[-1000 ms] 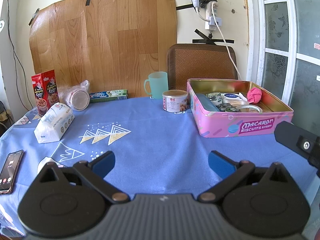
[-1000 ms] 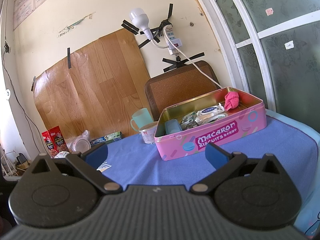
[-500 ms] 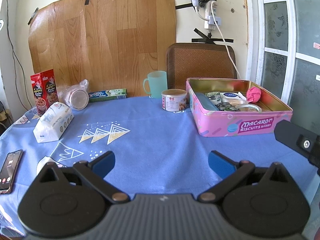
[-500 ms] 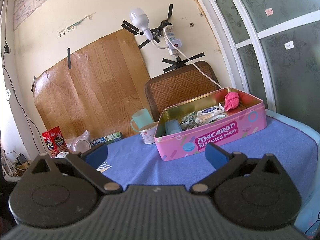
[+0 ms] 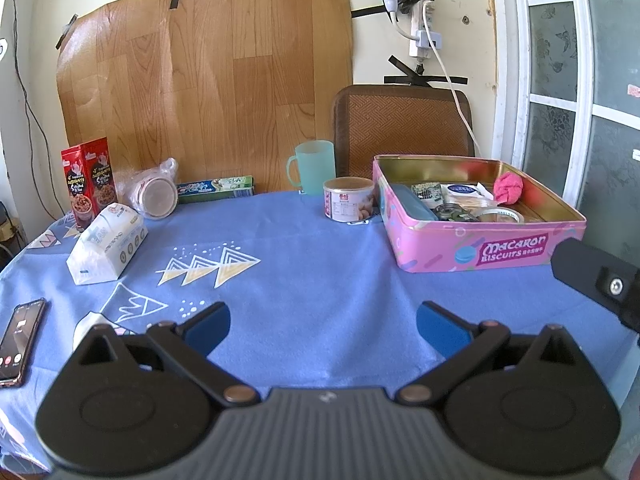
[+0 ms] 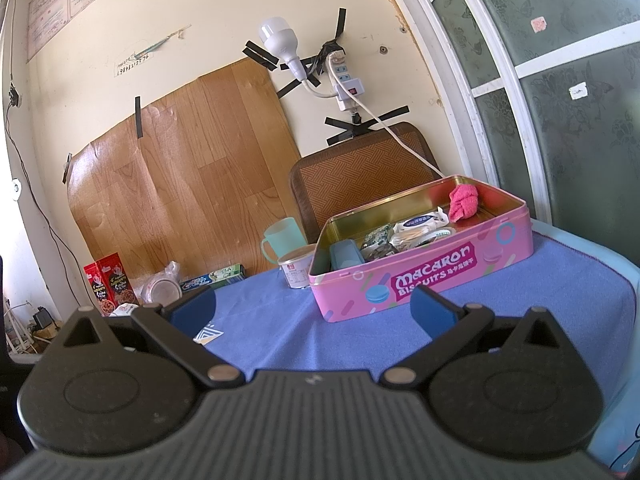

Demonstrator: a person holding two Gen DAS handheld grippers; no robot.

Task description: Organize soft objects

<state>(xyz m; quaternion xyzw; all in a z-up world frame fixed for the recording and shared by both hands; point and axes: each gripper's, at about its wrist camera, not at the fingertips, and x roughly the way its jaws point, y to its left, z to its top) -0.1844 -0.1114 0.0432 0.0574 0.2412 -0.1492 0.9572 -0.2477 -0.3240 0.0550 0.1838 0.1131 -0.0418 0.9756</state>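
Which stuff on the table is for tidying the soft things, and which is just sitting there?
For the job:
pink fuzzy cloth ball
pink biscuit tin
white soft tissue pack

Just lying about:
pale green plastic mug
small round can
red snack box
black phone

The left black two-finger gripper with blue pads (image 5: 323,322) hangs level, its jaws spread wide and empty. The right black two-finger gripper with blue pads (image 6: 314,309) is likewise wide apart, gripping nothing, tilted slightly upward
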